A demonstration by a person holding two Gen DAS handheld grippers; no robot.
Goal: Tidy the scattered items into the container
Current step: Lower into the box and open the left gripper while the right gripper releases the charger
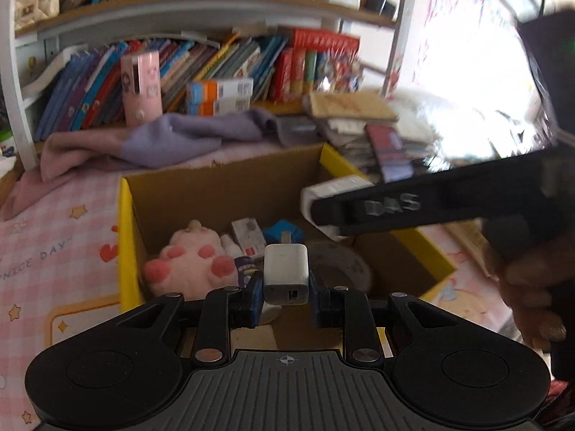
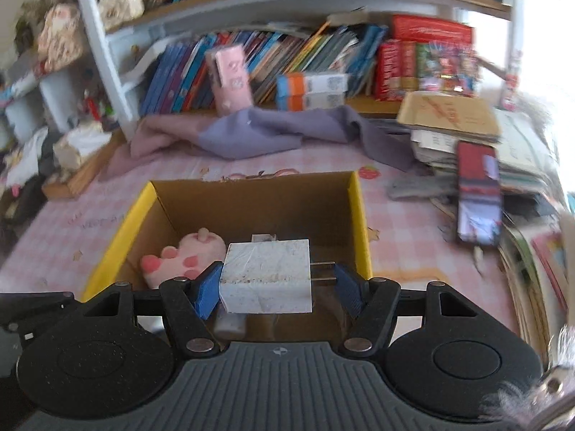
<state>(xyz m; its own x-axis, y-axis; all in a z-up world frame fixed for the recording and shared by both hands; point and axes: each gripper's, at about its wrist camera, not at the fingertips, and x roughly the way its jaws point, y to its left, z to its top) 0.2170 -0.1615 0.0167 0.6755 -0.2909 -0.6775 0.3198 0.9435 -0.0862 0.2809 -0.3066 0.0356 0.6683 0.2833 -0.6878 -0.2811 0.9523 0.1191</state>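
Both chargers (image 1: 286, 273) (image 2: 266, 276) jaw-held above open box (image 2: 357, 215) interior

We are in a home, most likely a child's room or study corner. We see a white bookshelf (image 2: 107, 54) crammed with leaning picture books (image 1: 222, 61), a quilted cream handbag (image 1: 36, 0) on its upper shelf, and a desk (image 2: 395, 215) covered in a pink checked cloth printed with stars and strawberries. A crumpled lilac blanket (image 2: 273, 133), a pink plush toy (image 1: 190, 258) in a cardboard box (image 1: 222, 179) and loose piles of papers (image 2: 449, 122) give it a lived-in, domestic look.
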